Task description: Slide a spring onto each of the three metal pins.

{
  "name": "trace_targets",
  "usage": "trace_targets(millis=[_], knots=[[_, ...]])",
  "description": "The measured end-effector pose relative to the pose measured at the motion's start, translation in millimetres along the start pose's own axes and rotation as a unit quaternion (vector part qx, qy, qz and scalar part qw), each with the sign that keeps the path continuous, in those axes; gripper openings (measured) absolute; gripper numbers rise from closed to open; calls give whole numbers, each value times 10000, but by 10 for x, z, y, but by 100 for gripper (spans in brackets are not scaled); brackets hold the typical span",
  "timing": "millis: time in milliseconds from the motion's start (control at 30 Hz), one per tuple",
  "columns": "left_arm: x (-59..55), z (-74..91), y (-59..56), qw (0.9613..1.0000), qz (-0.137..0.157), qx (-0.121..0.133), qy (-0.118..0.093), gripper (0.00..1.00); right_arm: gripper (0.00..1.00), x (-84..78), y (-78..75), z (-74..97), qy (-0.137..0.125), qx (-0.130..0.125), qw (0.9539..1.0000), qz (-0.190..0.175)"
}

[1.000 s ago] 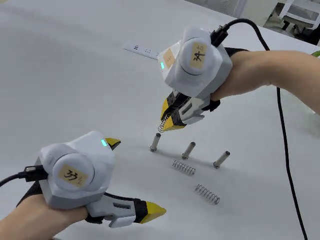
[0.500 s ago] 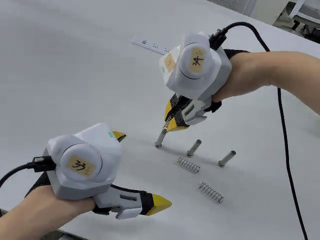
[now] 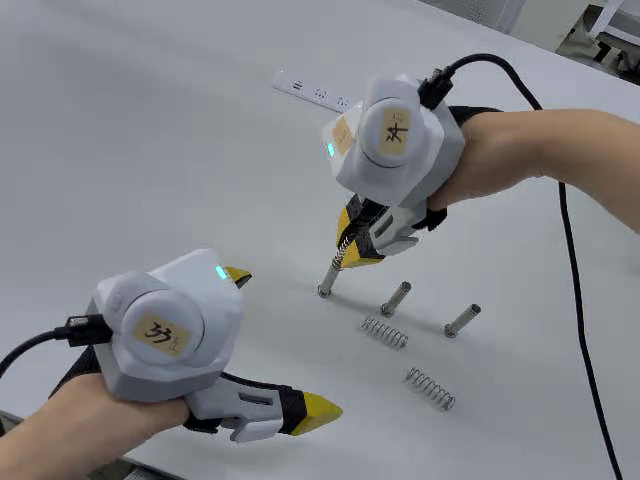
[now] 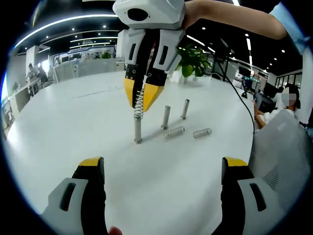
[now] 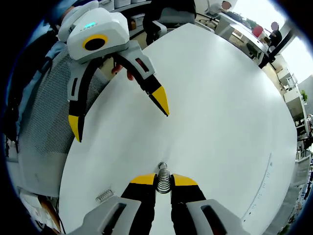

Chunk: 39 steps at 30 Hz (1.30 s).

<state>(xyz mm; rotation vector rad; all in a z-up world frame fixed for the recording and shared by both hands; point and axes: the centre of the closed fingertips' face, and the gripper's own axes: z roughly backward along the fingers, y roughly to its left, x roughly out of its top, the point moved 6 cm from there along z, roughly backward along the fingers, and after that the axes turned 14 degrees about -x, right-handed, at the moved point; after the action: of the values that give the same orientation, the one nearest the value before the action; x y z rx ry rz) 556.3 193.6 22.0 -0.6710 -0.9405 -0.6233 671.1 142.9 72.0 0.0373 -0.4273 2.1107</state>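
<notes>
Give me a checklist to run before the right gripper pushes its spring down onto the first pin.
1. Grip: right gripper shut on the spring: ok.
2. Target: first pin standing upright: ok.
3. Alignment: spring's lower end at the pin's top: ok; already threaded over it: cannot tell.
4. Clearance: left gripper open, apart from the pins: ok.
5. Remaining work: other two pins bare, loose springs lying beside them: ok.
</notes>
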Motion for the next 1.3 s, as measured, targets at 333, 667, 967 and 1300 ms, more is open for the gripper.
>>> trace_targets(millis=[333,667,967,1300], knots=[[-27,-3,-14,10000,16,-15,13,98,8,4,38,-154,80,74,9999,28],[-83,58,-4,9999,82,53,25,98,8,54,131,-316,217,102,9997,84],[-117,71,-17,9999,151,79,14,98,8,42,181,-440,268,124,9995,95],[-135,74,-21,9998,185,74,31,98,8,25,209,-509,266,87,9996,54]])
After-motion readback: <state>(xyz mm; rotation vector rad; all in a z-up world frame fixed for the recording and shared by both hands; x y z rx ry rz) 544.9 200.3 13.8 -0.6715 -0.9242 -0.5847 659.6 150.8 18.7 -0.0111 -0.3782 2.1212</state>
